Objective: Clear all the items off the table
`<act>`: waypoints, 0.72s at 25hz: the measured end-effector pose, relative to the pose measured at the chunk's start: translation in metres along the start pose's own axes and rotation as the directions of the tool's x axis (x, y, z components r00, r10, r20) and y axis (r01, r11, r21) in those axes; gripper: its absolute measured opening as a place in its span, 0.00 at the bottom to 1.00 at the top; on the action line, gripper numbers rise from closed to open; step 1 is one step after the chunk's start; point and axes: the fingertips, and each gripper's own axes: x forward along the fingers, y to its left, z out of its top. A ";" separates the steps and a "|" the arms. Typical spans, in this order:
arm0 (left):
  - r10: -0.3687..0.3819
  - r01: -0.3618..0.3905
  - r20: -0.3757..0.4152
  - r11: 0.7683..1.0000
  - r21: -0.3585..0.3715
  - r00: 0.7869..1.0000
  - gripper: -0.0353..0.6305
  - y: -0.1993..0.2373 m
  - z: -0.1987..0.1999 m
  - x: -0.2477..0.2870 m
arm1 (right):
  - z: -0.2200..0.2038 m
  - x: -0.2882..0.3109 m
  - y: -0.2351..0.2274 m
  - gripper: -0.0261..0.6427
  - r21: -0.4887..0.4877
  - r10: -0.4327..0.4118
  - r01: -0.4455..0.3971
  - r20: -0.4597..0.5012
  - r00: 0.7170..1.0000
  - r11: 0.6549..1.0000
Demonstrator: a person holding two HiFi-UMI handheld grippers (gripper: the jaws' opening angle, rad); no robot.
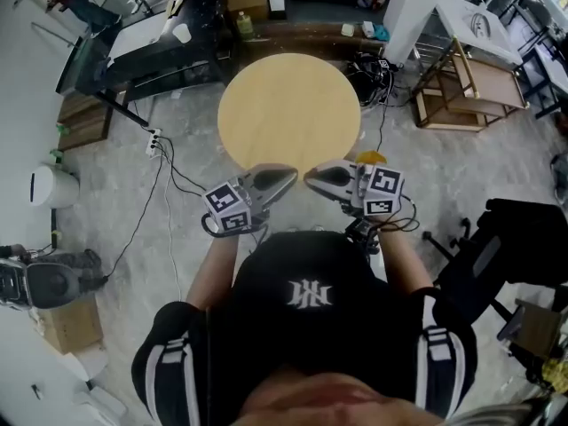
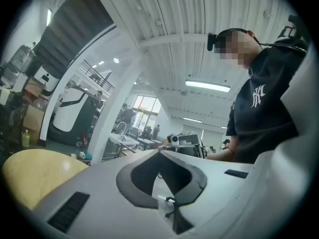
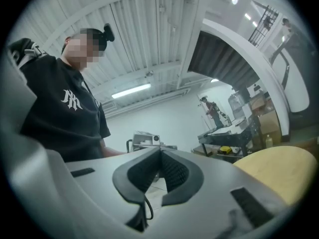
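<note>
Table [image 1: 288, 114] top is bare, no items visible, so there is nothing to judge for weight or grasp point. Left gripper [image 1: 284, 177] and right gripper [image 1: 313, 178] both pinched closed, empty.

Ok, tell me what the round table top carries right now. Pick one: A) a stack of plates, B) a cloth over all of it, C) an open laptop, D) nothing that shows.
D: in the head view the round table shows only bare pale wood over all of its visible top.
</note>
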 end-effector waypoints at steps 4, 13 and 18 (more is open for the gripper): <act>-0.019 0.019 -0.001 1.000 -0.021 1.000 0.07 -0.005 -0.007 0.006 | 0.007 -0.011 -0.001 0.04 0.029 -0.021 0.018 0.096 0.995 0.999; -0.022 0.020 -0.027 0.999 -0.048 0.999 0.07 -0.015 -0.029 0.016 | -0.005 -0.040 -0.008 0.04 0.030 -0.110 0.108 0.082 0.991 0.994; 0.006 -0.006 -0.002 0.998 -0.056 1.000 0.07 -0.016 -0.033 0.014 | -0.012 -0.035 0.001 0.04 -0.041 -0.083 0.084 0.024 0.996 0.996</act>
